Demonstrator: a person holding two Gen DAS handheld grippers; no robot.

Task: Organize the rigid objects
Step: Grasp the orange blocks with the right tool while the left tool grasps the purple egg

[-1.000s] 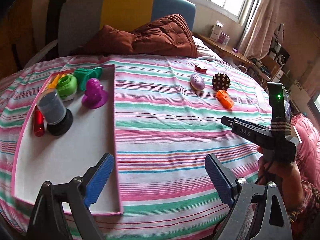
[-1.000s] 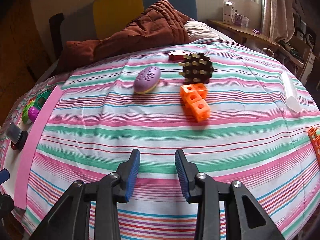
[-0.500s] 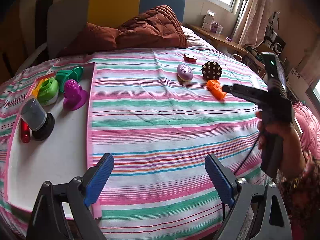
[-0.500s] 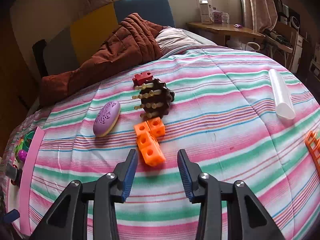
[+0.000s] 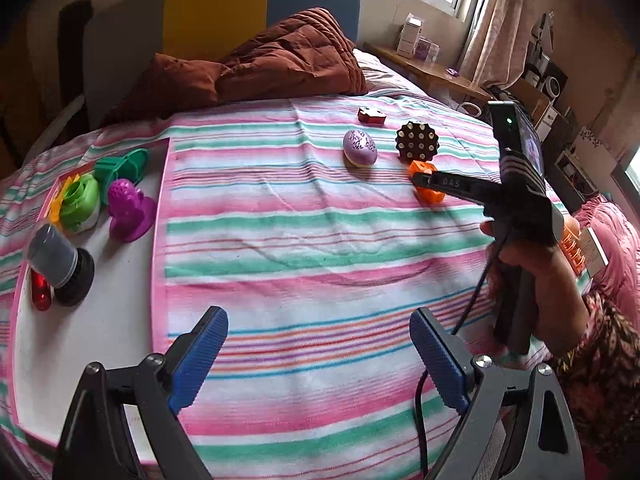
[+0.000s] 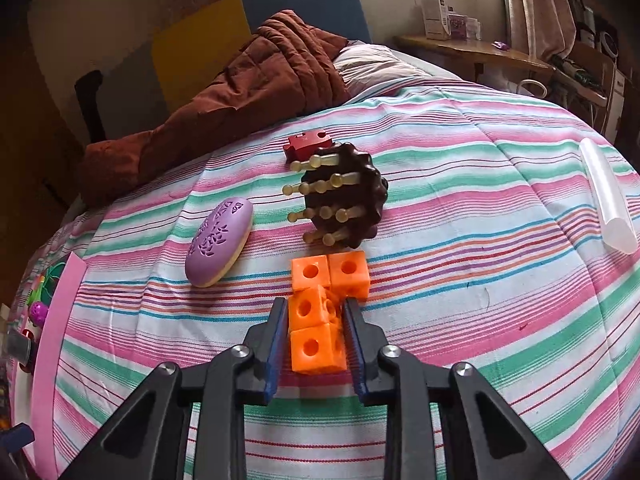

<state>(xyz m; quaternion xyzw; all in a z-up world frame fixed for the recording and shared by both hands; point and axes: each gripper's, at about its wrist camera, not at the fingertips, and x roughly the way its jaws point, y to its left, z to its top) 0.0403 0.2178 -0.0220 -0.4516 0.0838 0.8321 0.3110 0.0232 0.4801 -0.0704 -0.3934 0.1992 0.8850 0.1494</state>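
On the striped bedspread lie an orange linked-cube piece (image 6: 320,312), a purple oval soap box (image 6: 219,241), a dark brown pegged disc (image 6: 344,208) and a small red block (image 6: 306,145). My right gripper (image 6: 316,312) has its blue pads on both sides of the orange cubes' near end, touching them. In the left wrist view it (image 5: 420,179) reaches over the orange cubes (image 5: 430,194). My left gripper (image 5: 318,350) is open and empty above the bedspread, right of the pink-rimmed tray (image 5: 158,240).
The tray holds a purple perforated toy (image 5: 128,208), a green round toy (image 5: 80,200), a teal piece (image 5: 124,166), a grey-capped black jar (image 5: 60,264) and a red item (image 5: 40,292). A clear tube (image 6: 608,196) lies at right. A brown quilt (image 5: 260,68) is behind.
My right gripper has moved forward over the orange cubes and narrowed around them. My left gripper has drifted right, away from the tray, still open.
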